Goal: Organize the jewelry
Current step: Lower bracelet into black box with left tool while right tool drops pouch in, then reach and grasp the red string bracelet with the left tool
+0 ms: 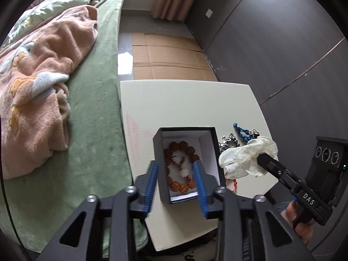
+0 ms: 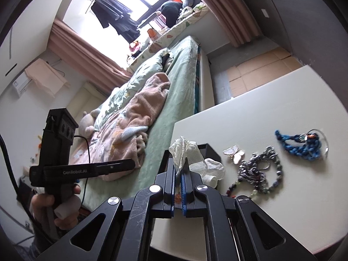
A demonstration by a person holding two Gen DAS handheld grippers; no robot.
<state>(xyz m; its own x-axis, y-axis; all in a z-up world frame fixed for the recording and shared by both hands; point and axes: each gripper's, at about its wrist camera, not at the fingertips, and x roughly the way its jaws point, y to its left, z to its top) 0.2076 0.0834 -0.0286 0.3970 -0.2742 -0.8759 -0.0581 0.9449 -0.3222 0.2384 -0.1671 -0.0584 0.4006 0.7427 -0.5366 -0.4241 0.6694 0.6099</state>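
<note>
Right tongs point(image 2: 178, 169), blue pads pressed together on a crumpled translucent white ornament point(image 2: 184, 152) and holding it off the counter point(image 2: 271, 108); the black box point(image 1: 187, 163) lies just to their left, its long axis running away from the onlooker, its open top facing up and a brown bead bracelet point(image 1: 181, 169) already inside. Left tongs point(image 1: 176, 174), spread apart, straddling the near end of the box without visibly gripping it; the right tongs are plainly the nearer to the load, so the coming move is likely a short leftward carry over the box wall. Loose on the counter, right of the box: a butterfly brooch point(image 2: 233, 153), a silver chain tangle point(image 2: 258, 169), a blue braided cord point(image 2: 300, 141).
</note>
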